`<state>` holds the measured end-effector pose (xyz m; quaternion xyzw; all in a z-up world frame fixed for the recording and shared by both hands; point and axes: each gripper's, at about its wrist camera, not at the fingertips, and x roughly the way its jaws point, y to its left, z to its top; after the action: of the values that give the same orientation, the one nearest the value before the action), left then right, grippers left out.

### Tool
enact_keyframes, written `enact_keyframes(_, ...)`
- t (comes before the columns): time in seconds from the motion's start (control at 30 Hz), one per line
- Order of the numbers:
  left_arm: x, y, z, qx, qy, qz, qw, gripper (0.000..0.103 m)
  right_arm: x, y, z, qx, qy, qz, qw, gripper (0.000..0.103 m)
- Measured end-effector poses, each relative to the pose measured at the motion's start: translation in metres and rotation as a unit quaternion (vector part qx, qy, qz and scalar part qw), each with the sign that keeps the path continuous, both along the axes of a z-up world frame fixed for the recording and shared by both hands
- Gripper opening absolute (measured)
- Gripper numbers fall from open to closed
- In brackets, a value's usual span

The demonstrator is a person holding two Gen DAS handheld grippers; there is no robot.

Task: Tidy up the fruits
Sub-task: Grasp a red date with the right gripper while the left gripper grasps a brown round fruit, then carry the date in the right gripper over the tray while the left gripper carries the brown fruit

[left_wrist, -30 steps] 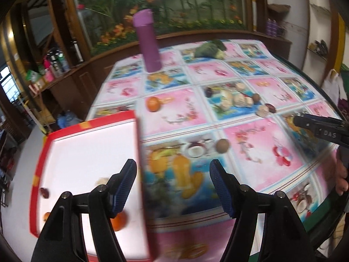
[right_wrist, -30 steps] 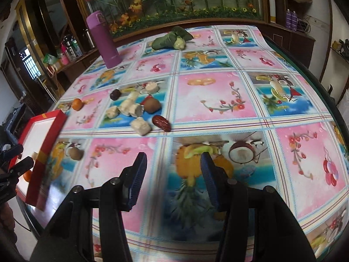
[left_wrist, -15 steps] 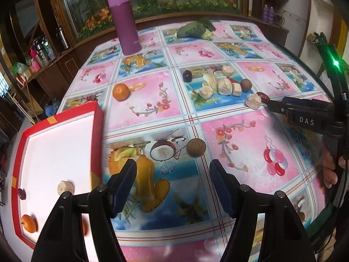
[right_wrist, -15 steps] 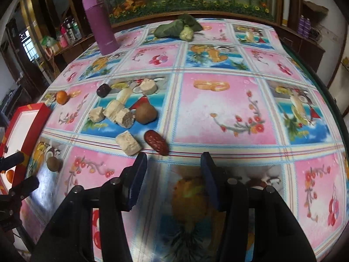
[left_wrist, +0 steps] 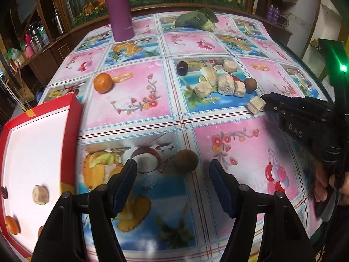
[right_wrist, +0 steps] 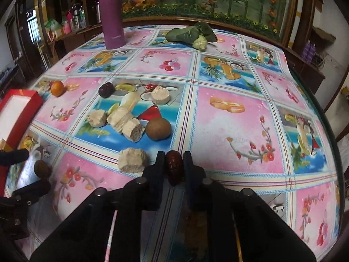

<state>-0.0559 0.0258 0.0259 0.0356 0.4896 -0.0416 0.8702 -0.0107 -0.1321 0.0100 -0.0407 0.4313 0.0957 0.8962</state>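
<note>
My right gripper (right_wrist: 173, 160) is shut on a dark red date (right_wrist: 173, 166) low over the tablecloth. Beside it lies a beige chunk (right_wrist: 133, 160); behind are several more beige chunks (right_wrist: 122, 118), a brown round fruit (right_wrist: 158, 128), a dark plum (right_wrist: 106, 90) and an orange (right_wrist: 57, 88). My left gripper (left_wrist: 173, 174) stands open just before another brown round fruit (left_wrist: 185, 160). The red tray with a white floor (left_wrist: 72, 118) sits at the left and holds a beige piece (left_wrist: 40, 194), a small orange (left_wrist: 12, 224) and a dark fruit (left_wrist: 3, 192).
A tall purple flask (right_wrist: 111, 13) and a leafy green vegetable (right_wrist: 192, 35) stand at the table's far side. The right gripper's body (left_wrist: 305, 120) and a hand (left_wrist: 327, 187) fill the right edge of the left wrist view. The table edge curves down at right.
My right gripper moved forward and down and shut on the red date. My left gripper swung right from over the tray toward the brown round fruit, staying open.
</note>
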Motion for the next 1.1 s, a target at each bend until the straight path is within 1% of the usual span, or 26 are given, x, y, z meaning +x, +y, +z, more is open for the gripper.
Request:
enact_keyframes(0.07,0.002,0.0,-0.004,-0.007,0.006,-0.001,1.0,0.05,0.001,-0.012,0.0,0.025,0.006,-0.014,1.0,0.018)
enact_keyframes(0.2,0.003,0.0,-0.005,-0.013,0.001,-0.002,0.9999,0.048,0.003,-0.035,0.004,0.081,0.014,-0.044,0.996,0.018)
enact_keyframes(0.23,0.003,0.0,-0.004,-0.015,-0.001,-0.002,0.9999,0.043,0.004,-0.041,0.006,0.095,0.01,-0.053,0.994,0.018)
enact_keyframes(0.27,0.003,0.0,-0.004,-0.015,-0.004,-0.001,0.9999,0.033,0.004,-0.046,0.009,0.11,0.005,-0.059,0.992,0.018)
enact_keyframes(0.33,0.002,0.001,-0.003,-0.018,-0.007,0.001,0.9998,0.023,0.002,-0.051,0.014,0.127,-0.007,-0.067,0.99,0.018)
enact_keyframes(0.37,0.002,0.001,-0.003,-0.019,-0.008,0.003,0.9998,0.021,0.001,-0.053,0.017,0.131,-0.015,-0.069,0.989,0.018)
enact_keyframes(0.47,-0.002,0.003,0.0,-0.019,-0.018,0.008,0.9996,0.021,-0.003,-0.054,0.022,0.139,-0.033,-0.072,0.987,0.018)
enact_keyframes(0.6,-0.013,0.008,0.015,-0.013,-0.046,0.015,0.9987,0.021,-0.005,-0.052,0.027,0.153,-0.045,-0.065,0.985,0.018)
enact_keyframes(0.73,-0.026,0.022,0.036,-0.006,-0.081,0.027,0.9963,0.021,-0.01,-0.038,0.027,0.169,-0.031,-0.049,0.984,0.018)
enact_keyframes(0.83,-0.037,0.037,0.052,0.006,-0.112,0.043,0.9928,0.021,-0.018,-0.01,0.029,0.174,-0.029,-0.02,0.984,0.018)
enact_keyframes(0.97,-0.05,0.066,0.069,0.016,-0.143,0.071,0.9871,0.021,-0.03,0.043,0.032,0.186,-0.02,0.032,0.982,0.019)
enact_keyframes(1.07,-0.058,0.088,0.074,0.024,-0.156,0.094,0.9829,0.021,-0.037,0.087,0.037,0.192,-0.013,0.074,0.979,0.019)
enact_keyframes(1.1,-0.06,0.095,0.074,0.026,-0.158,0.101,0.9819,0.021,-0.038,0.095,0.038,0.193,-0.012,0.082,0.978,0.019)
